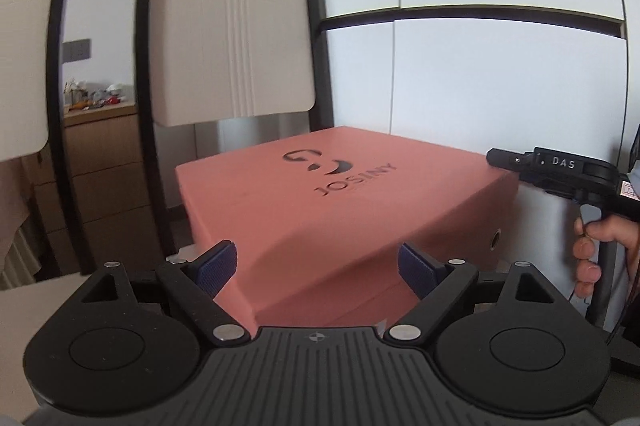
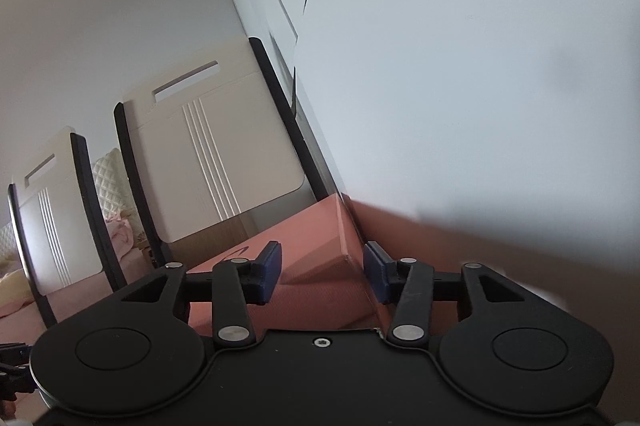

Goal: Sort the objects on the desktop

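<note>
1. The left claw (image 1: 316, 268) stands with its blue pads (image 1: 214, 268) wide apart; the near corner of the pink box (image 1: 340, 194) lies between them, and neither pad presses on it.
2. That box, a closed carton with a dark logo and the word "JOSINY" on its lid, sits straight ahead of the left claw and just beyond its tips, with a small round hole in its right-hand side.
3. The right claw (image 2: 322, 272) has its pads (image 2: 270, 272) partly apart, with an upper corner of the box in the gap between them; no pad visibly grips it.
4. In the left wrist view the right claw reaches the box's far right edge, and a person's hand (image 1: 596, 246) is wrapped round its handle.
5. Beyond the box, ahead of the left claw, stands a cream chair back (image 1: 232, 30) with a black frame; a second one shows at far left.
6. To the right of the box is a pale wall panel (image 1: 500, 74).
</note>
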Available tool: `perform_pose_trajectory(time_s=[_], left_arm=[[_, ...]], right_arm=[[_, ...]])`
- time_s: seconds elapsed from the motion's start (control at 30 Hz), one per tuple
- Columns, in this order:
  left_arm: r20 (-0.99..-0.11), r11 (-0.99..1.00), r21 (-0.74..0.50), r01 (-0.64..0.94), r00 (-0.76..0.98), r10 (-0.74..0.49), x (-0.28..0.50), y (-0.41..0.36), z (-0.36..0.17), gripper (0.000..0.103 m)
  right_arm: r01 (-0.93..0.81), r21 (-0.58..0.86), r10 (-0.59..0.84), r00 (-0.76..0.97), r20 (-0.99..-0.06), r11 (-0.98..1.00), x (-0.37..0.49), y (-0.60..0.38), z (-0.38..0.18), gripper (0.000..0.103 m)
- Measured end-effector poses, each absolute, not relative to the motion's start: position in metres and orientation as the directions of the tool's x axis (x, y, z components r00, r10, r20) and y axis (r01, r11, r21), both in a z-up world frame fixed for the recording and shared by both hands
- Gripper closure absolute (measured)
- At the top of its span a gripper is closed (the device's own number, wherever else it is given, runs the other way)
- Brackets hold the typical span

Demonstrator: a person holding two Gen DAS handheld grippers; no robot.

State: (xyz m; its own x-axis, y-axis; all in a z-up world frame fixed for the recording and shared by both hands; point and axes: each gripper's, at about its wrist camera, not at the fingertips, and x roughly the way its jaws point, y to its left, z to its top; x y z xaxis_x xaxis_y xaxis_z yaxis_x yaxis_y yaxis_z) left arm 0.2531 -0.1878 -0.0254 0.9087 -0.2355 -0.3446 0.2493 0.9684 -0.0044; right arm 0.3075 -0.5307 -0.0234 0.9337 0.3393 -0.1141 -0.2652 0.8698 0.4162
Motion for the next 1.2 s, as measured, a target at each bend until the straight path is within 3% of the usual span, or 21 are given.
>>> perform_pose_trajectory(time_s=[0.23,0.4,0.53,0.7,1.03,1.2], left_arm=[[-0.402,0.967,-0.105,0.233,0.879,-0.256,0.258,-0.174,-0.044,0.012],[-0.38,0.968,-0.101,0.23,0.89,-0.251,0.263,-0.182,-0.05,0.011],[-0.354,0.961,-0.197,0.194,0.9,-0.254,0.266,-0.175,-0.049,0.011],[-0.305,0.956,-0.226,0.186,0.919,-0.251,0.263,-0.173,-0.043,0.011],[-0.248,0.964,-0.204,0.171,0.943,-0.22,0.265,-0.175,-0.029,0.011],[-0.216,0.957,-0.185,0.224,0.94,-0.262,0.264,-0.179,-0.021,0.011]], right_arm=[[-0.279,0.445,0.365,0.924,-0.119,0.851,0.311,-0.533,-0.026,0.043],[-0.283,0.446,0.375,0.917,-0.134,0.849,0.314,-0.534,-0.023,0.044],[-0.287,0.444,0.376,0.918,-0.124,0.849,0.313,-0.533,-0.024,0.044],[-0.3,0.461,0.384,0.918,-0.096,0.835,0.314,-0.536,-0.022,0.044],[-0.304,0.453,0.379,0.921,-0.084,0.838,0.319,-0.536,-0.013,0.044],[-0.262,0.506,0.36,0.927,-0.104,0.821,0.328,-0.548,-0.028,0.045]])
